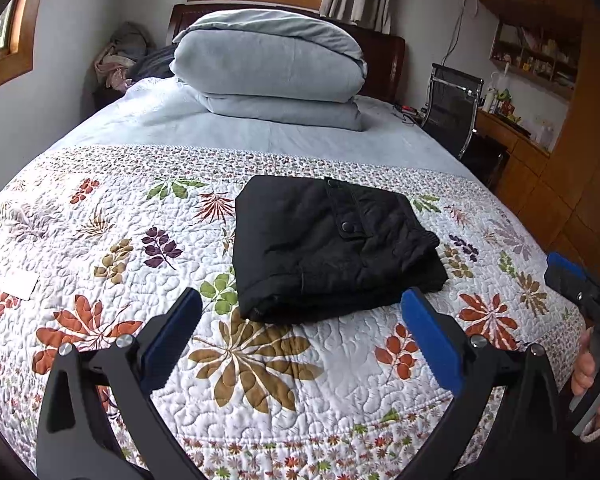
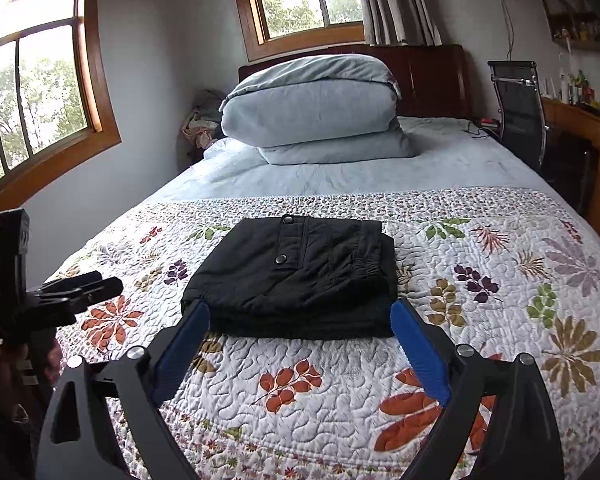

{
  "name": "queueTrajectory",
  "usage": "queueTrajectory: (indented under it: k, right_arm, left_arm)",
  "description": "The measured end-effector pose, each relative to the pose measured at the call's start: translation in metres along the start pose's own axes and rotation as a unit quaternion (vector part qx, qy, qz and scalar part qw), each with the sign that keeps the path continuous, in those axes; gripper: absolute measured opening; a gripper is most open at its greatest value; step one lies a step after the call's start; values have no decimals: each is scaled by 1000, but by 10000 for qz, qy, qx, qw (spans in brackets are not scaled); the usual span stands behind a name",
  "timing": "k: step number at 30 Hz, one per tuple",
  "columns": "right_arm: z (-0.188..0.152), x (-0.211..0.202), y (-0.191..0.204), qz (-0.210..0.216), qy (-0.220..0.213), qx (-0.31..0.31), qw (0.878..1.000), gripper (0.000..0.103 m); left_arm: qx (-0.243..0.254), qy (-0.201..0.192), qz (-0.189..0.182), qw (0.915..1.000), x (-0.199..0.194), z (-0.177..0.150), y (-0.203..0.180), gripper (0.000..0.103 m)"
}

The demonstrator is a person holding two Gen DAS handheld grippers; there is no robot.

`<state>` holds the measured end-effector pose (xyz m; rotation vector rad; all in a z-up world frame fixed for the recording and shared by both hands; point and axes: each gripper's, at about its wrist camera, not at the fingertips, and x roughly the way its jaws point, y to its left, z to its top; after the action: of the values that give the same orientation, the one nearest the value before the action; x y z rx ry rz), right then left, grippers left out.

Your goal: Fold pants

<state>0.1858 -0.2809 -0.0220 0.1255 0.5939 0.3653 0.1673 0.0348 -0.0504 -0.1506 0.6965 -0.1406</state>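
Black pants [image 1: 332,244] lie folded into a compact, stacked rectangle on the floral quilt [image 1: 260,380]; they also show in the right wrist view [image 2: 296,276]. My left gripper [image 1: 302,300] is open and empty, held just short of the pants' near edge. My right gripper [image 2: 300,312] is open and empty, its blue pads [image 2: 418,348] flanking the bundle's near edge without gripping it. The right gripper also shows at the right edge of the left view [image 1: 580,284], and the left gripper at the left of the right view [image 2: 80,288].
A folded grey-blue duvet [image 1: 272,72] sits at the head of the bed by the dark headboard [image 1: 384,60]. A black chair [image 1: 456,108] and wooden desk [image 1: 504,132] stand right of the bed. Windows [image 2: 32,100] line the left wall.
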Motion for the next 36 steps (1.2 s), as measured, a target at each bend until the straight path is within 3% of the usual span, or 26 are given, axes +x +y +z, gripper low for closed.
queueTrajectory:
  k: [13, 36]
  right_arm:
    - [5, -13, 4, 108, -138, 71, 9998, 94]
    - [4, -8, 10, 175, -45, -35, 9998, 94]
  left_arm:
    - [194, -70, 105, 9997, -21, -4, -5, 100]
    - [245, -111, 177, 9995, -23, -1, -6, 100]
